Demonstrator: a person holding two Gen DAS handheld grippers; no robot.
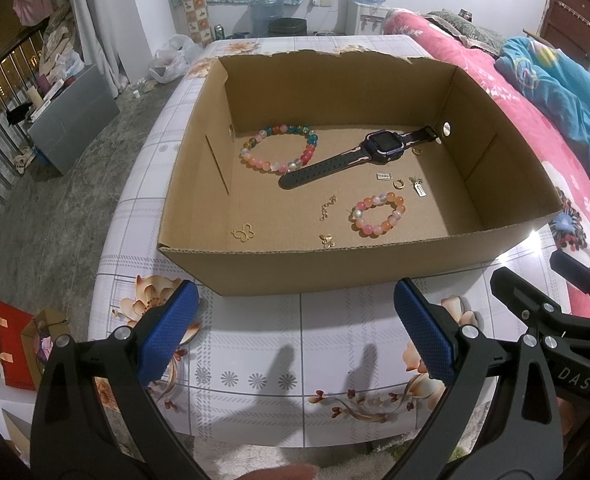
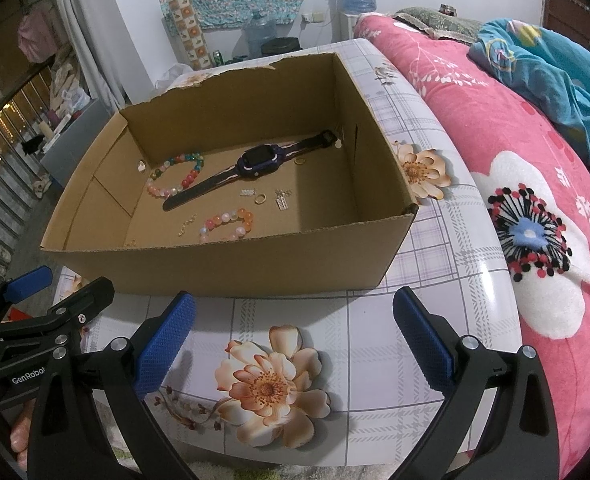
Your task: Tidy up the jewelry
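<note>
jewelry, loose lot, all of it lying on the floor of an open cardboard box (image 1: 191,258) that stands on the flower-print bench (image 1: 279,360).

left wrist view: large bead bracelet (image 1: 279,148), mixed pink, blue, green and amber beads, at the far left of the box floor. black watch (image 1: 379,148) with a pink-edged strap, laid diagonally, its near strap end just beside that bracelet. small bead bracelet (image 1: 379,215), pink and orange, nearer the front wall. scattered gold and silver bits: butterfly outline charm (image 1: 243,233), a smaller butterfly piece (image 1: 327,241), short chain (image 1: 328,207), gold ring (image 1: 399,184), silver tag (image 1: 420,191), small silver bar (image 1: 382,176), a second gold ring (image 1: 416,151) beside the watch. my left tongs (image 1: 295,328) hang over the bench in front of the box, fingers wide apart, holding nothing.

right wrist view: same box (image 2: 223,264) seen from the right; watch (image 2: 251,162), large bracelet (image 2: 175,176), small bracelet (image 2: 227,224), ring (image 2: 259,199) and tag (image 2: 281,203) all visible inside, nothing stacked. my right tongs (image 2: 295,328) also spread apart and empty, short of the box's front wall. pink bed (image 2: 535,200) runs along the right.

progress, as i judge it: every piece seems to be in the box; none lies out on the bench. no dividers or grouping visible, so any sorting by kind is not yet done.
</note>
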